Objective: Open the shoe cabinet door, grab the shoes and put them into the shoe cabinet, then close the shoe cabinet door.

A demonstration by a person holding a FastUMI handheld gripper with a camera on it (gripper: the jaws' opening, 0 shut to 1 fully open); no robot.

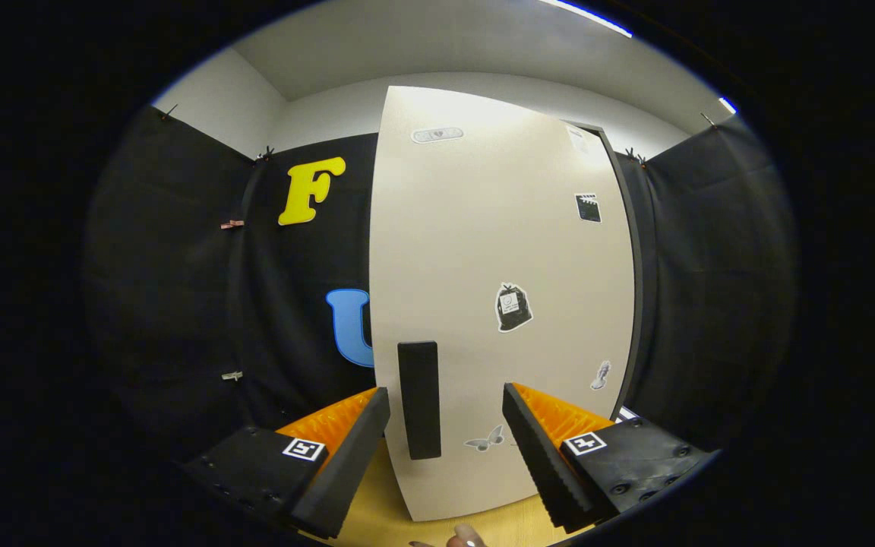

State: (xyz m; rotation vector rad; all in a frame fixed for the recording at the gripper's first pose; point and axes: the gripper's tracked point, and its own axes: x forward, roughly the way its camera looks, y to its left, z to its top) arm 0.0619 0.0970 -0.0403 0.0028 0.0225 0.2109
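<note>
ahead at 12 o'clock, cabinet door (498, 304) with black handle (418, 399); gripper (445, 403) fingers spread apart, flanking the handle, grasping nothing.

Smooth, matt laminate-like face on the shoe cabinet door (483, 266), lightly sheened where the light falls near its top. Matt, hard plastic look to the handle (418, 400), flat and without gloss. Thin paper or vinyl stickers (513, 308) pressed flat on the door, slightly glossier than the panel. Soft, matt woven cloth for the booth wall (179, 304), creased and pinned with small clips. Smooth, satin wood-grain finish on the floor (377, 516). Open gripper (445, 410) with ridged, rubbery-looking fingers (536, 441) either side of the handle, not touching it; hard matt plastic housings behind, with paper-like printed tags.
</note>
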